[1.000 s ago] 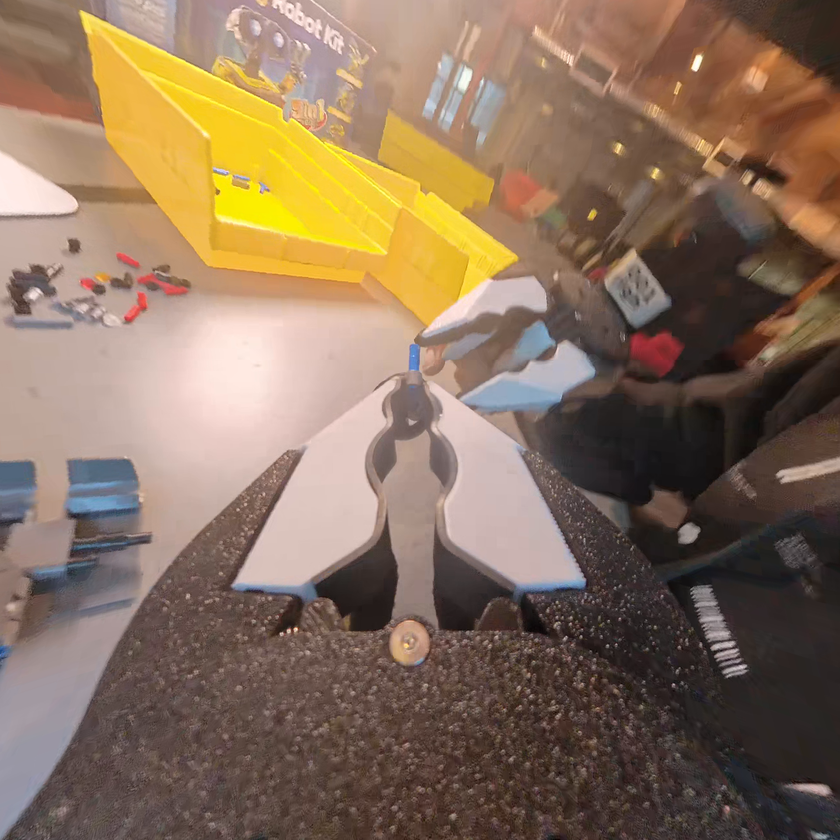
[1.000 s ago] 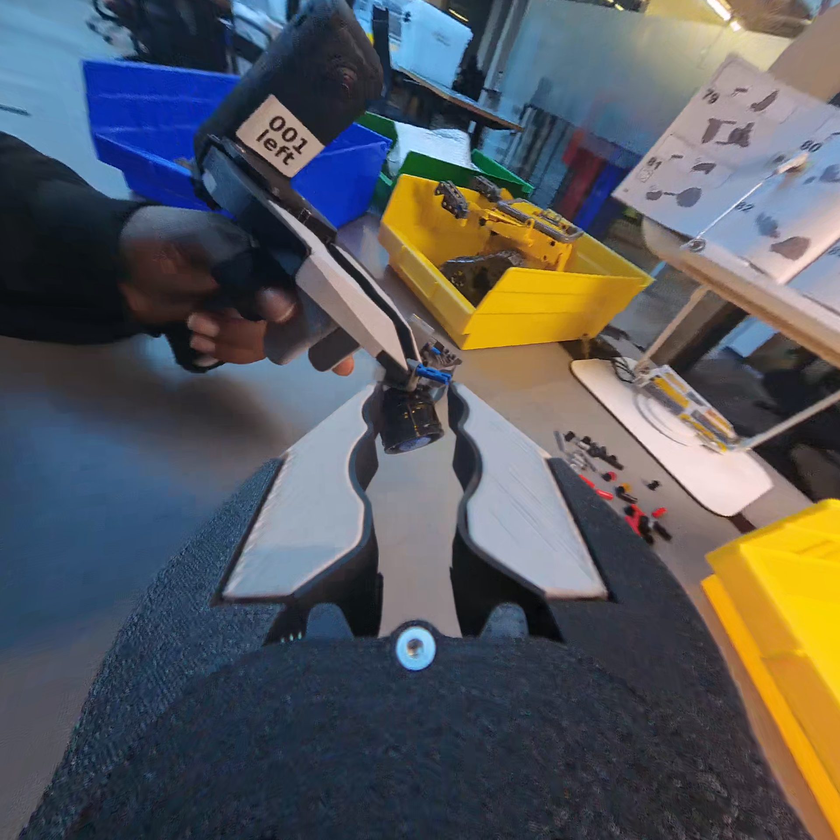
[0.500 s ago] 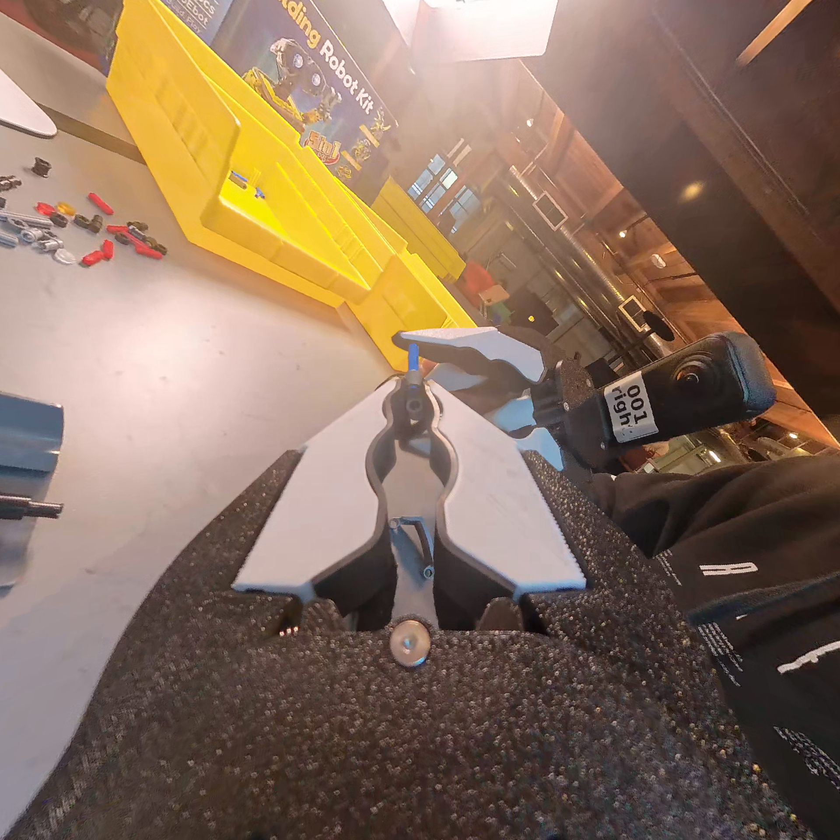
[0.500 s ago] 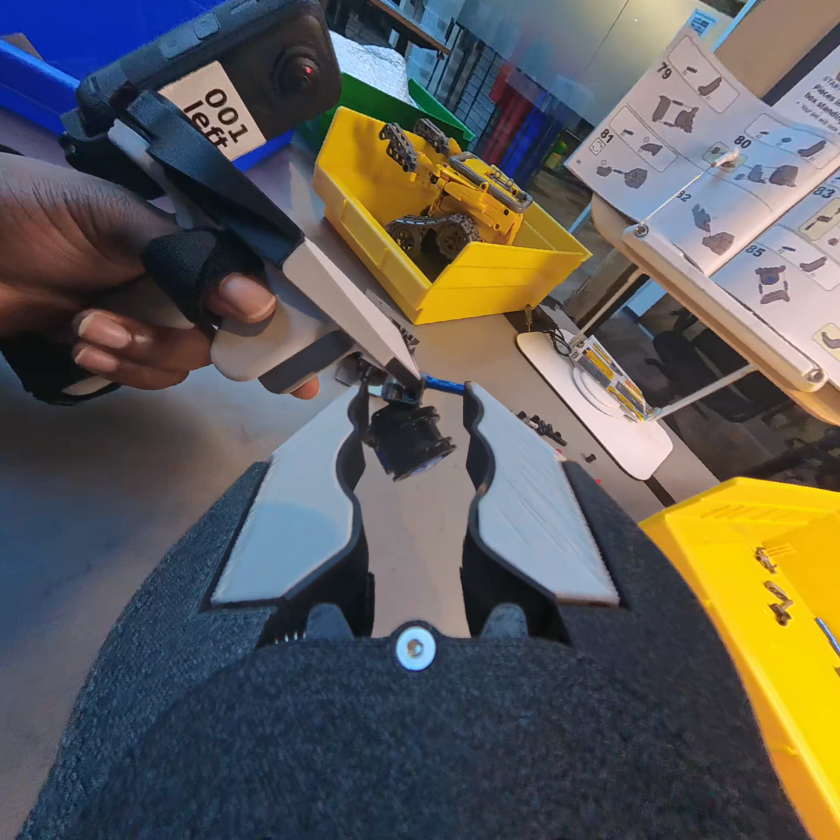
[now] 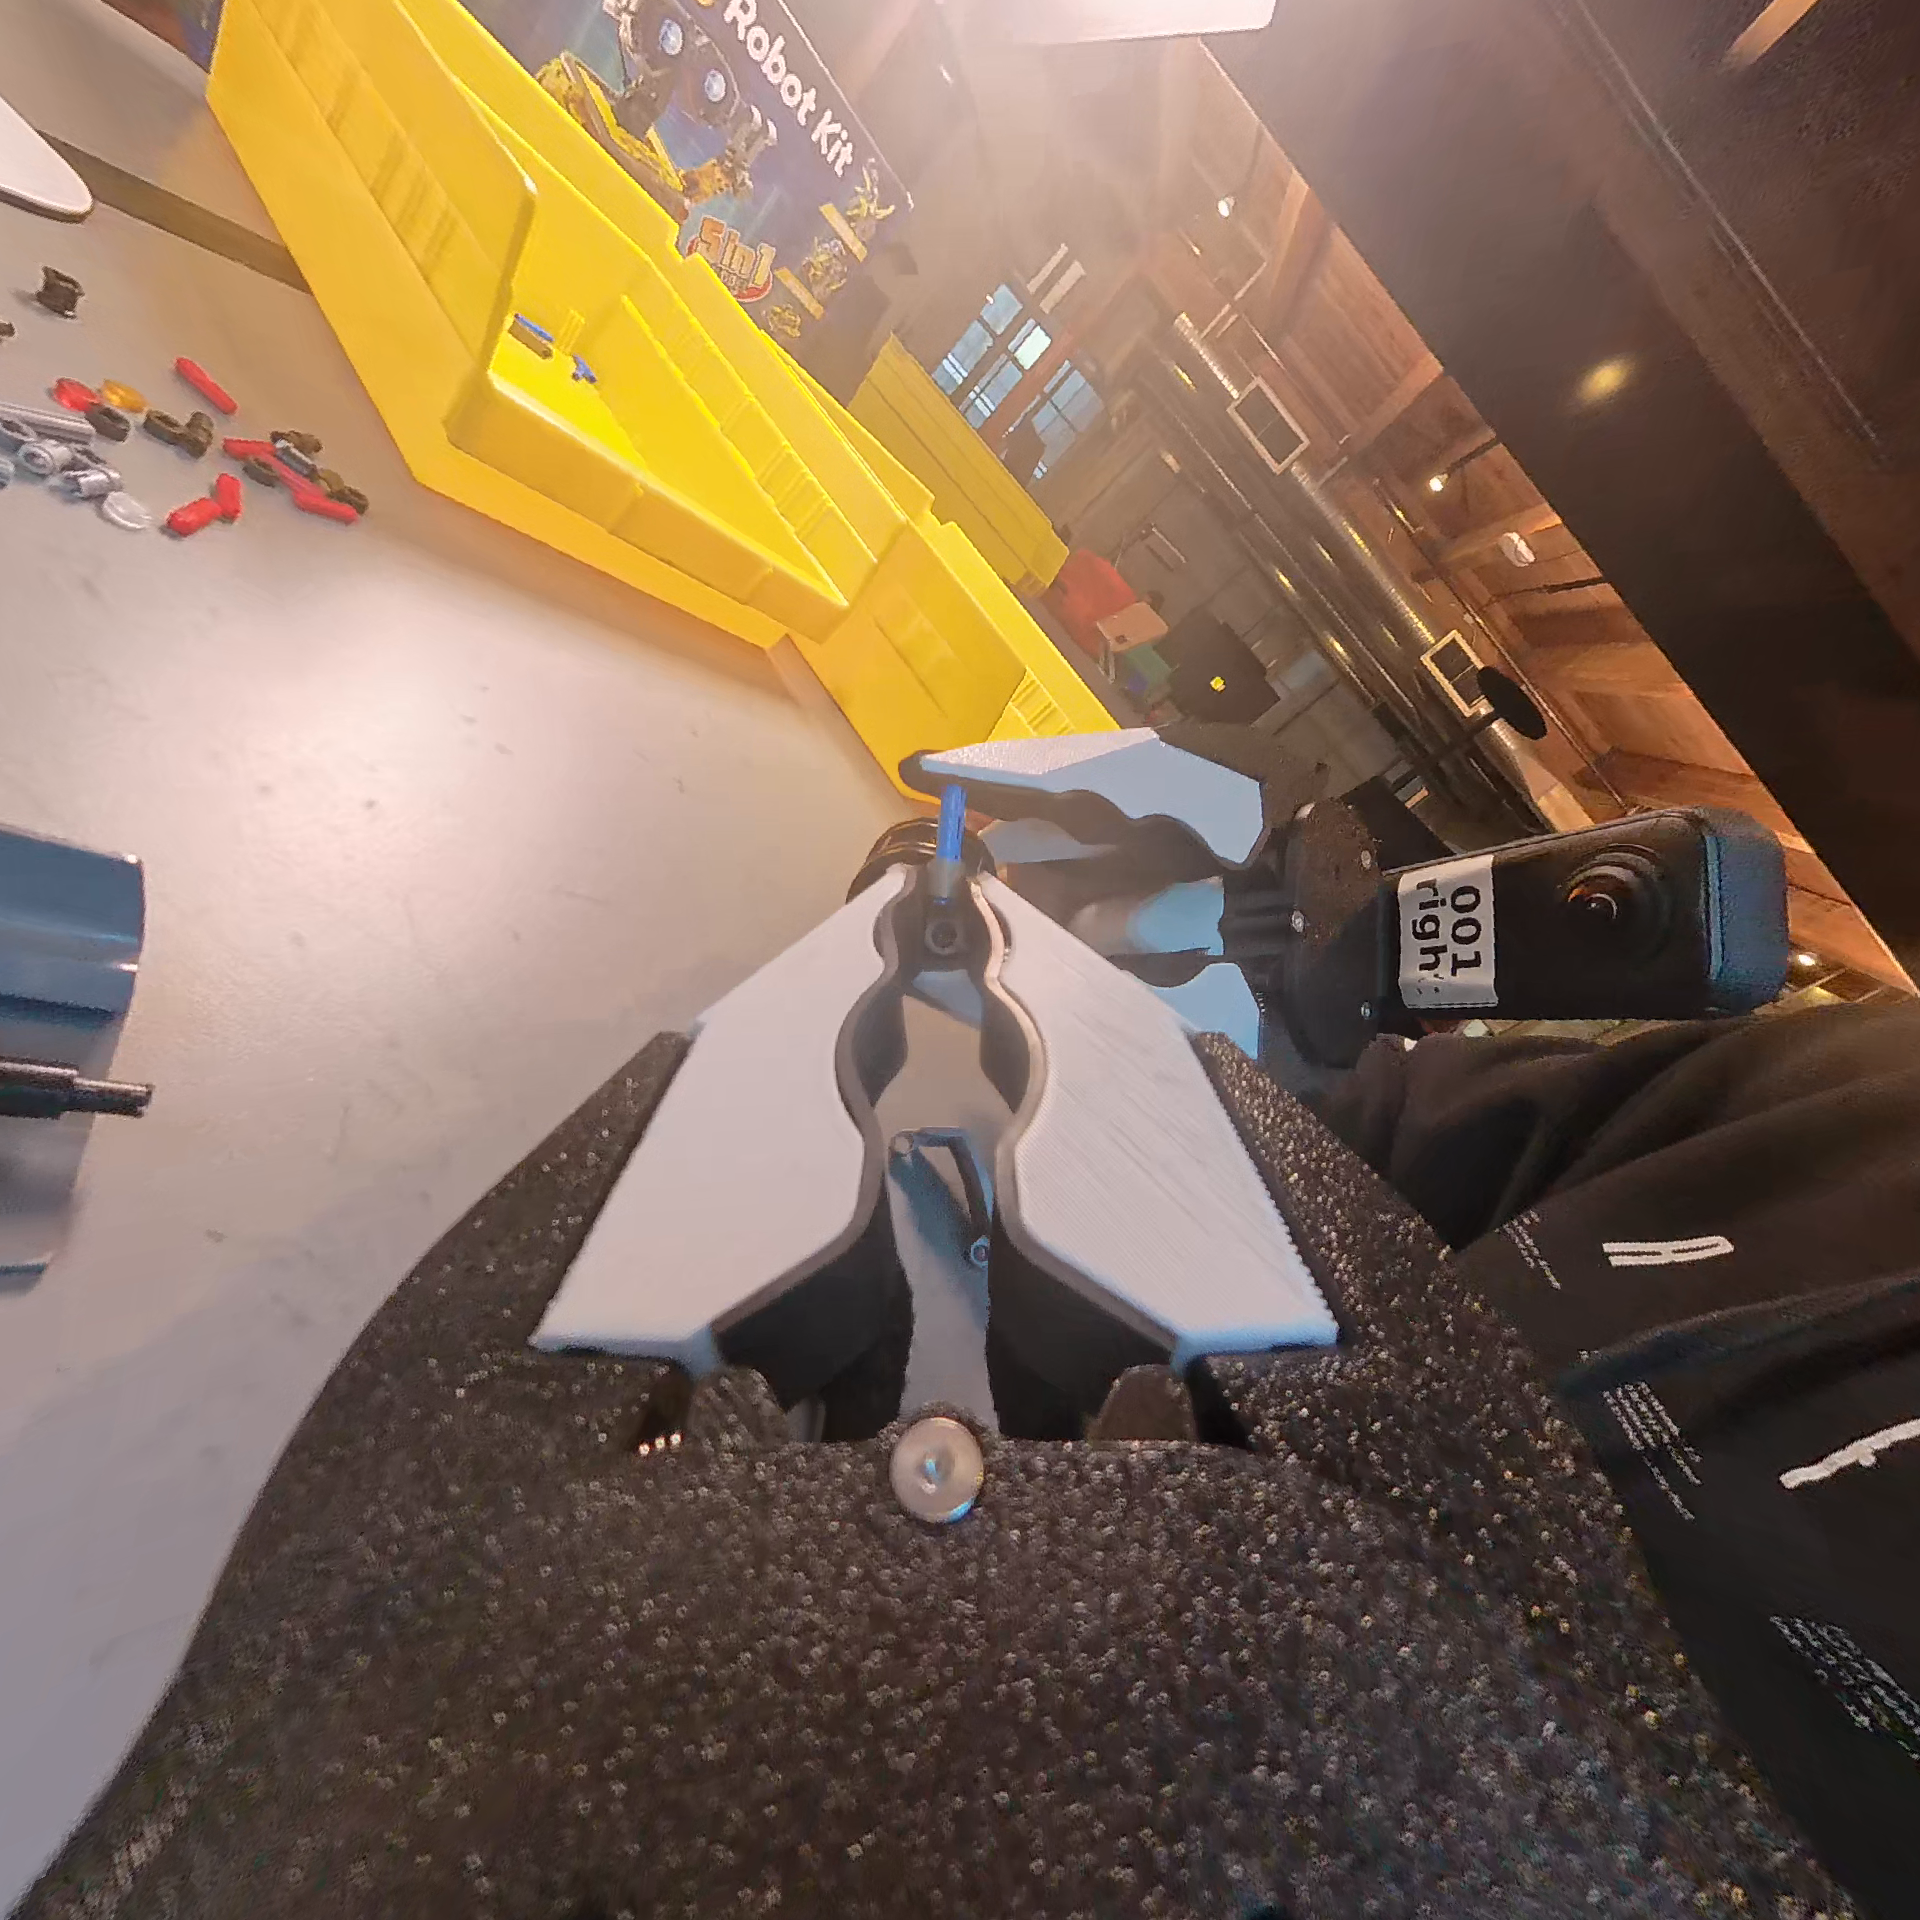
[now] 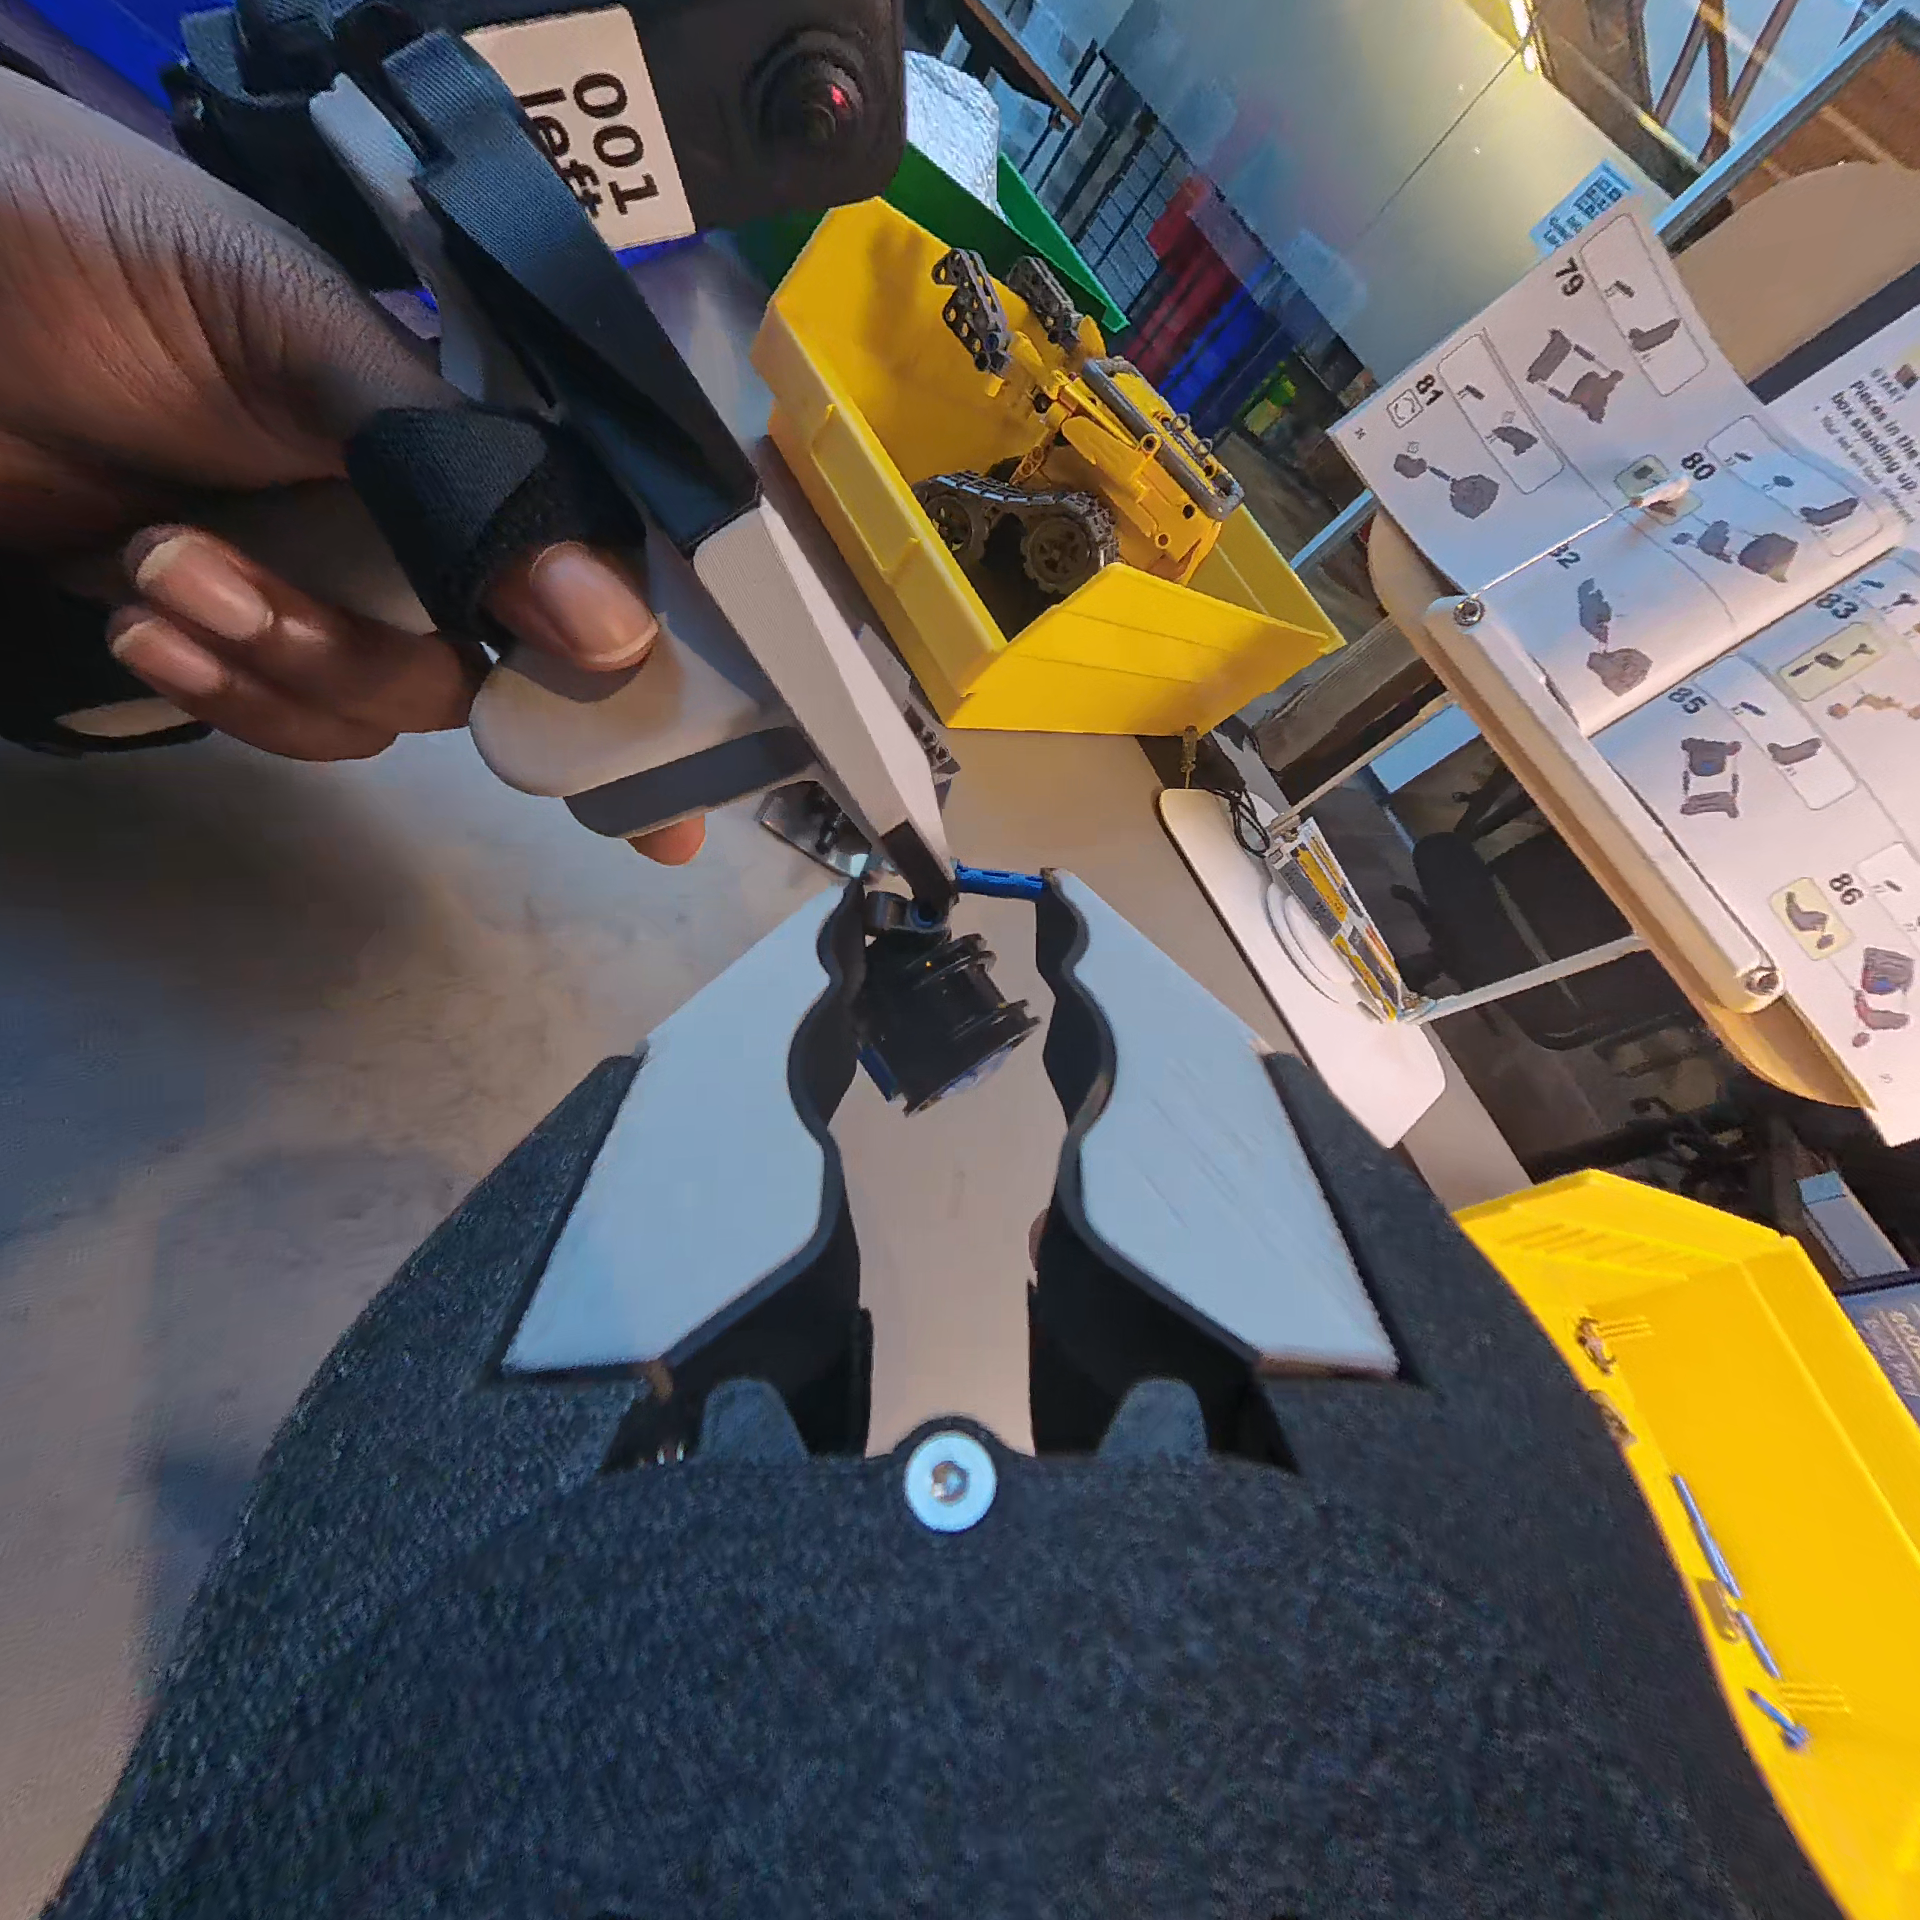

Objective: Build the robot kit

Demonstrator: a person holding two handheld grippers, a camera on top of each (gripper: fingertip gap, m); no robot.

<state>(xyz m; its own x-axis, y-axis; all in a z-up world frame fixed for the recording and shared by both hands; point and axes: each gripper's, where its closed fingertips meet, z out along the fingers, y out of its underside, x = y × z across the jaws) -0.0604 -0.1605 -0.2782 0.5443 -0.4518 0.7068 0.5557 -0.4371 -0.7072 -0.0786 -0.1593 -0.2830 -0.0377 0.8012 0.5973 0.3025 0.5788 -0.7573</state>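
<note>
The grey tabletop (image 5: 436,790) carries a row of yellow plastic bins (image 5: 623,416) along its far edge. In the right wrist view, a separate yellow plastic bin (image 6: 1049,644) holds a yellow tracked toy vehicle (image 6: 1070,457), and a tilted stand bears an open white instruction booklet (image 6: 1662,540).

The left gripper (image 5: 943,914) is tilted, its tips above the table. Its jaws are pressed together, pinching a small dark connector piece (image 5: 941,933) with a blue pin (image 5: 950,831) projecting forward. A bare hand (image 6: 239,499) with a black finger strap grips its handle.

The right gripper (image 6: 951,899) meets it from the opposite side. Its jaws are spread around a black plastic wheel hub (image 6: 940,1013), which is attached to the connector piece; whether either finger touches it cannot be told.

Loose red, black and grey small parts (image 5: 197,457) lie left of the bins.
</note>
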